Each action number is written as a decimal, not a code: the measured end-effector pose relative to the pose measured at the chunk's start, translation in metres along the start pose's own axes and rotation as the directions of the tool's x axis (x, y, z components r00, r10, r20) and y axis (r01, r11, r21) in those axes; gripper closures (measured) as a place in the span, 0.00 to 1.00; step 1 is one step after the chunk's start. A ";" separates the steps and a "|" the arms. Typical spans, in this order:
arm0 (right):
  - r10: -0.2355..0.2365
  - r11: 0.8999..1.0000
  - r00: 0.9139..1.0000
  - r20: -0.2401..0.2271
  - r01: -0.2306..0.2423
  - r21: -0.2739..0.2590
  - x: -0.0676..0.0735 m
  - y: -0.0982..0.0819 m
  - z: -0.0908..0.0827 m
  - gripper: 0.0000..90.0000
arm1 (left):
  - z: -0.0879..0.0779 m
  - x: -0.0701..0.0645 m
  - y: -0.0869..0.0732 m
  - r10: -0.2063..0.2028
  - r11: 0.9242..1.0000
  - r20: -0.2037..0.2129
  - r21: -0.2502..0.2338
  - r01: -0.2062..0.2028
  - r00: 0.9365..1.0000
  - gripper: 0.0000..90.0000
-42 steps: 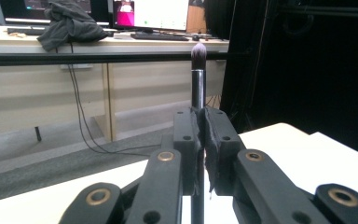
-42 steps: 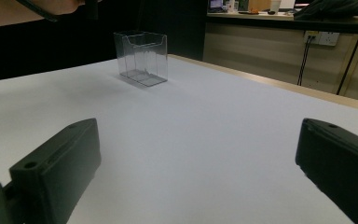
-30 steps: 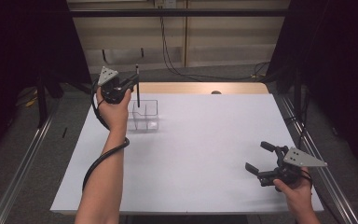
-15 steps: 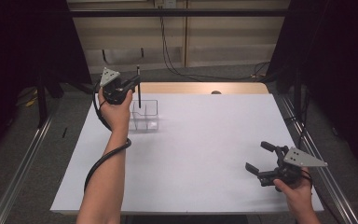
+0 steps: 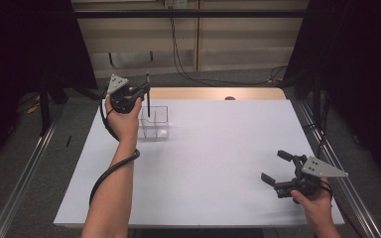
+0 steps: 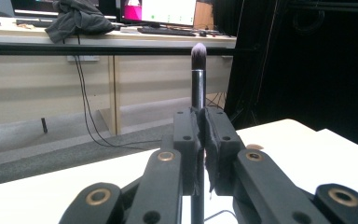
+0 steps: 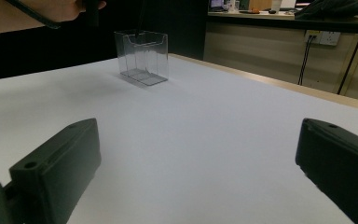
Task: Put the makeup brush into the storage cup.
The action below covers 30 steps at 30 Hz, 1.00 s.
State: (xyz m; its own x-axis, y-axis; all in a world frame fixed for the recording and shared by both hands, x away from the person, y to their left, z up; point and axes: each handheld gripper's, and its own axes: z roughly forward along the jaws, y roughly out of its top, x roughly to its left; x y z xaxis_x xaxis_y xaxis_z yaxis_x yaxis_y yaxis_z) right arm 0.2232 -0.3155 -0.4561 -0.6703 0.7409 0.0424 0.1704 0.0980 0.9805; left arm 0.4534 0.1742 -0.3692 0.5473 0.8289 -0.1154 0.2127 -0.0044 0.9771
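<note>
In the high view, the left gripper [image 5: 138, 92] is raised over the far left part of the white surface [image 5: 213, 163], clenched on a thin dark makeup brush [image 5: 148, 94] that stands upright, its lower end down inside the clear plastic organizer [image 5: 155, 124]. The organizer sits on the surface directly below and just right of that gripper (a small see-through box with inner dividers). Well apart from the organizer, at the near right corner of the surface, the right gripper [image 5: 274, 167] rests low in the person's hand, its jaws spread wide with nothing between them. A black cable [image 5: 110, 168] trails from the left gripper down along the forearm.

In the left gripper view, the two black jaws are pressed together around the brush handle [image 6: 197, 91], which rises straight up from between the pads; the pale bristle tip [image 6: 198, 50] is at the top. A little of the organizer's rim [image 6: 216, 215] peeks out low, beneath the jaws.

In the right gripper view, the jaws stand far apart and released, bare white surface [image 7: 200, 140] between them. The organizer [image 7: 142, 57] stands far off beyond the jaws, toward the upper left, with the person's other hand [image 7: 51, 9] just above and left of it.
</note>
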 end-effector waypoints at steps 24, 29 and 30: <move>-0.001 1.000 1.000 -0.001 0.001 0.001 0.000 0.000 0.000 0.00 | -0.002 0.002 -0.008 0.011 1.000 -0.003 0.009 -0.011 1.000 0.93; 0.001 1.000 1.000 -0.001 -0.001 0.001 0.000 0.000 0.000 0.00 | -0.004 0.002 -0.008 0.014 1.000 -0.003 0.012 -0.014 1.000 0.93; 0.000 1.000 1.000 -0.001 0.000 0.001 0.000 0.000 0.000 0.00 | -0.004 0.002 -0.009 0.010 1.000 -0.003 0.004 -0.010 1.000 0.93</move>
State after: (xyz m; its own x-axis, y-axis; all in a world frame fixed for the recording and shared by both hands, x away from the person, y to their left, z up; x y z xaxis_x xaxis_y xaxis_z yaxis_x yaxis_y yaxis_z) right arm 0.2232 -0.3152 -0.4559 -0.6710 0.7403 0.0421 0.1710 0.0991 0.9803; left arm 0.4491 0.1780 -0.3773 0.5470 0.8305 -0.1051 0.2107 -0.0150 0.9774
